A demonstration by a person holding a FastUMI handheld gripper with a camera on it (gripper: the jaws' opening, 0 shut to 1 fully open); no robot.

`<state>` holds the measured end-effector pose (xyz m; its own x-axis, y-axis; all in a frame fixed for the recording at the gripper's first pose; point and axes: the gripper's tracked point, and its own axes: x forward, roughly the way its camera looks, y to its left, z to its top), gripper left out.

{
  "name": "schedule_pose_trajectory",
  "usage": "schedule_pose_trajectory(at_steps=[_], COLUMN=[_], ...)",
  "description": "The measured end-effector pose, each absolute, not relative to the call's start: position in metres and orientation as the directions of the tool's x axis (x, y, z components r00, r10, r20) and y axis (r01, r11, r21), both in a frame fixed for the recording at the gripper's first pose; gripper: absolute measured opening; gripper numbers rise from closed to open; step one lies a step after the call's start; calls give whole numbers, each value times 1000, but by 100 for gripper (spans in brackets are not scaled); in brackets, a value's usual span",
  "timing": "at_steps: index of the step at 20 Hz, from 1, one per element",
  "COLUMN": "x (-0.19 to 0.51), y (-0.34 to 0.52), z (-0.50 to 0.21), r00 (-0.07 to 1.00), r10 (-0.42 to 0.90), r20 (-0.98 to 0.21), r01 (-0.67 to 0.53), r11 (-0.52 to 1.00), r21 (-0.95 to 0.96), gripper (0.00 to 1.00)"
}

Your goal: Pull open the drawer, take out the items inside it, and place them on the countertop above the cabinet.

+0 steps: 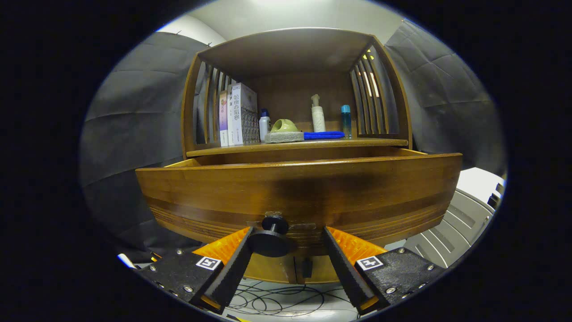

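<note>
The wooden drawer (299, 188) stands pulled out of the cabinet, its front panel close ahead of me. Its black round knob (271, 241) sits between the fingers of my gripper (288, 232), against the left finger and well apart from the right one, so the gripper is open. The front panel hides the inside of the drawer. Above it runs the countertop (380, 142) under a wooden hutch.
On the countertop stand books (241, 114), a white bottle with a blue cap (264, 125), a green object on a grey sponge (284, 132), a blue cloth (324, 135), a white pump bottle (317, 114) and a blue bottle (346, 120). Cables (277, 302) lie on the floor below.
</note>
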<state>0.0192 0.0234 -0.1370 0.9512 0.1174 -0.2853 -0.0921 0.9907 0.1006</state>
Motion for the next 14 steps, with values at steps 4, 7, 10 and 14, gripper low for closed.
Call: schedule_pose_trajectory(at_steps=[4,7,10,14], x=[28,45,54,68], y=[24,25,26,27], z=[-133,-139,-138,-140], r00=[954,948,949,948], r10=[124,132,131,133], r20=[-272,-291,-288,-290], r01=[-101,-113,-111,-114], r11=[990,990,990,990], r21=[98,82,86,81], gripper=[94,94,94,94])
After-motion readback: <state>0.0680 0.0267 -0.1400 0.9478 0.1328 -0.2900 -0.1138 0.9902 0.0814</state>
